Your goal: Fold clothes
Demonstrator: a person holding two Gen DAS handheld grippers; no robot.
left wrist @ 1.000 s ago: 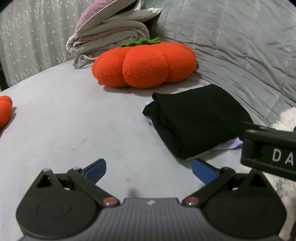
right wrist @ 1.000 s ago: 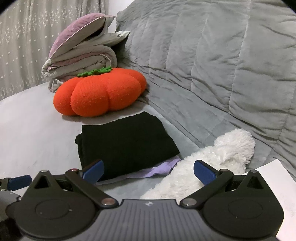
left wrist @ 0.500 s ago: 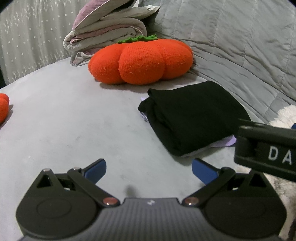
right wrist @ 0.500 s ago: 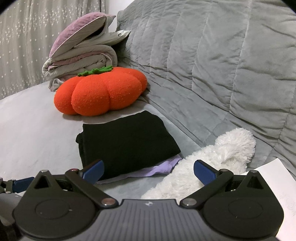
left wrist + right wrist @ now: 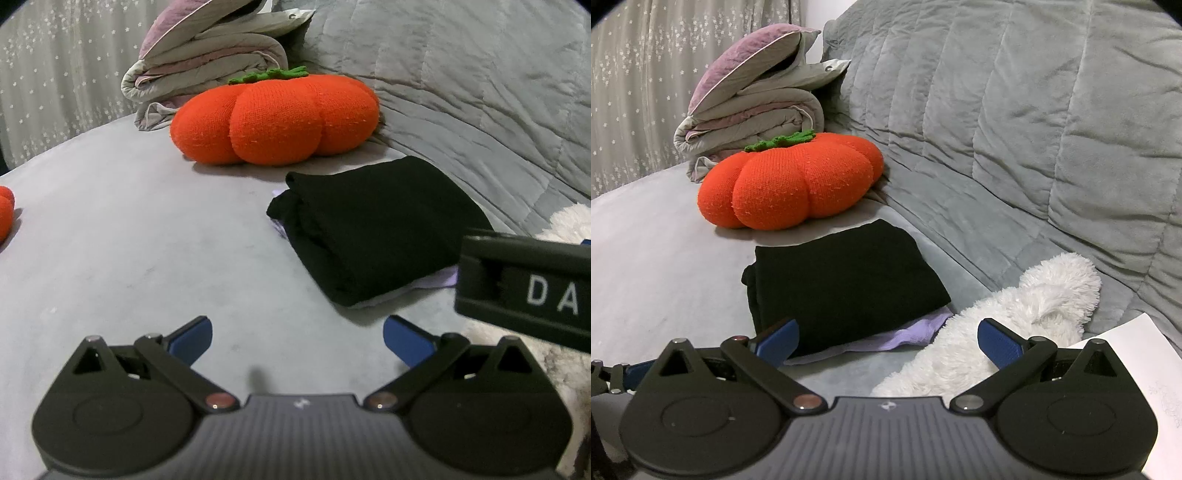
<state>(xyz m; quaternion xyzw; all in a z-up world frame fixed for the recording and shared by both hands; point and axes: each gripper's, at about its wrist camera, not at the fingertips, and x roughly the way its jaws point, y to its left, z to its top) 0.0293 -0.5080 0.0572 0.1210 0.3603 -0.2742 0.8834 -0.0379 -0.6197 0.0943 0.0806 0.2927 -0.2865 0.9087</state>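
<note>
Left wrist view: a folded black garment (image 5: 373,229) is seen lying on the grey sofa seat (image 5: 110,240), ahead of both grippers.

Both the left gripper (image 5: 297,334) and the right gripper (image 5: 886,338) are held wide open with nothing grasped. The garment is stacked on a lilac cloth (image 5: 905,338), near an orange pumpkin cushion (image 5: 790,184), with a white fluffy item (image 5: 1015,321) just beside it.

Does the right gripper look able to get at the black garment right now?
Probably yes. The right gripper is open and empty, the black garment lies just ahead, and nothing sits between them.
</note>
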